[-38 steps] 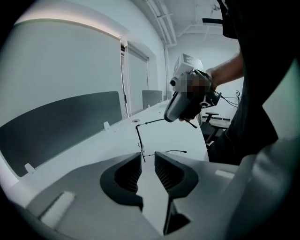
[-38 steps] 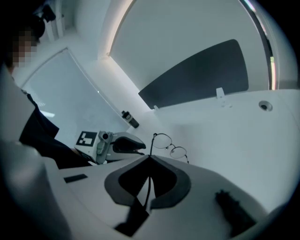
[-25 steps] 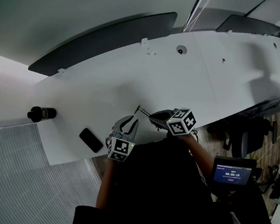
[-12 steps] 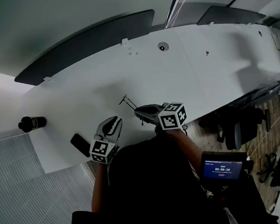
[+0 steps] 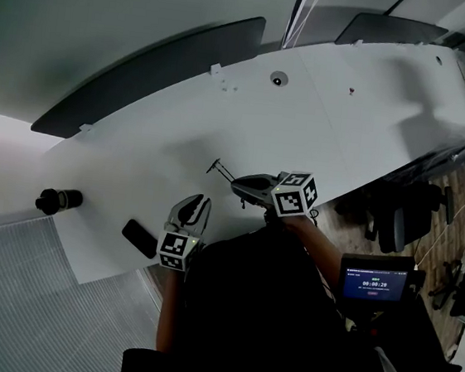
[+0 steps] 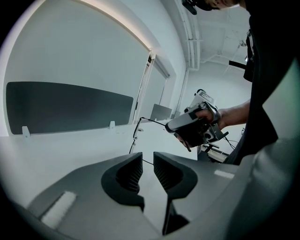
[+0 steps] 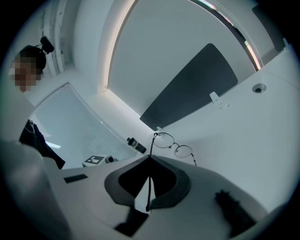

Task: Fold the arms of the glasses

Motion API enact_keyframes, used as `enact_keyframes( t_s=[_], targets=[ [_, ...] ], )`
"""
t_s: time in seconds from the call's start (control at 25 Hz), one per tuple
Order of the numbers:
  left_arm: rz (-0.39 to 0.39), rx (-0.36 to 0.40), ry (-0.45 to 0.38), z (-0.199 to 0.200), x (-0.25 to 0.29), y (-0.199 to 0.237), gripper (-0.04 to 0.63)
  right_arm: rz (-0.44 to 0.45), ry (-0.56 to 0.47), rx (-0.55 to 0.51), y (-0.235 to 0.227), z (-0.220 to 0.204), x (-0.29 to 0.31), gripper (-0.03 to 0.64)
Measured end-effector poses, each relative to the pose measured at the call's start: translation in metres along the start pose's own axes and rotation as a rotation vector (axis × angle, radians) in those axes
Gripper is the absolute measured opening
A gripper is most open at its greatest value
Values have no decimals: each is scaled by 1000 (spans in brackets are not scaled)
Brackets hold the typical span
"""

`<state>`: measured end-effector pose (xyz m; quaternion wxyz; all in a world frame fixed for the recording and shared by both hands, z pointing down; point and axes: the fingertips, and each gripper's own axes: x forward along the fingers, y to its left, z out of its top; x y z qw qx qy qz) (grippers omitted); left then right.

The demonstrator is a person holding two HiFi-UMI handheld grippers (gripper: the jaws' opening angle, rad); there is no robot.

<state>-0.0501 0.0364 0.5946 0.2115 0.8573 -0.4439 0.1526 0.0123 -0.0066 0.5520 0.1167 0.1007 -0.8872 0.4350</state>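
1. The right gripper (image 7: 150, 158) is clamping its jaws together on one thin arm of the glasses (image 7: 173, 146), with the arm running down through the closed slit between them.
2. The glasses are sticking out ahead of those jaws over the white table (image 7: 243, 136), round lenses facing away and the other arm trailing back on the right side, unfolded. Whether the frame is touching the table cannot be told.
3. In the head view the glasses (image 5: 218, 170) are showing as a fine dark wire just beyond the right gripper (image 5: 239, 187), near the table's front edge.
4. The left gripper (image 6: 147, 164) is hovering with its jaws parted by only a narrow gap and gripping nothing; the wire frame (image 6: 137, 131) and the right gripper (image 6: 174, 126) are lying beyond them.
5. In the head view the left gripper (image 5: 200, 202) is sitting just beside the right one, closer to the person.
6. A dark phone (image 5: 139, 238) is lying flat on the table near the left gripper, and a black bottle (image 5: 57, 200) is lying well apart at the table's left end.
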Motion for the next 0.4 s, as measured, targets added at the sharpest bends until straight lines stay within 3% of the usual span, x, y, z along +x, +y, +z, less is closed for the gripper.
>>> enact_keyframes(
  t_s=[0.4],
  targets=[
    [1, -1, 11, -4, 1, 2, 78, 1, -8, 14, -2, 0, -1, 13]
  ],
)
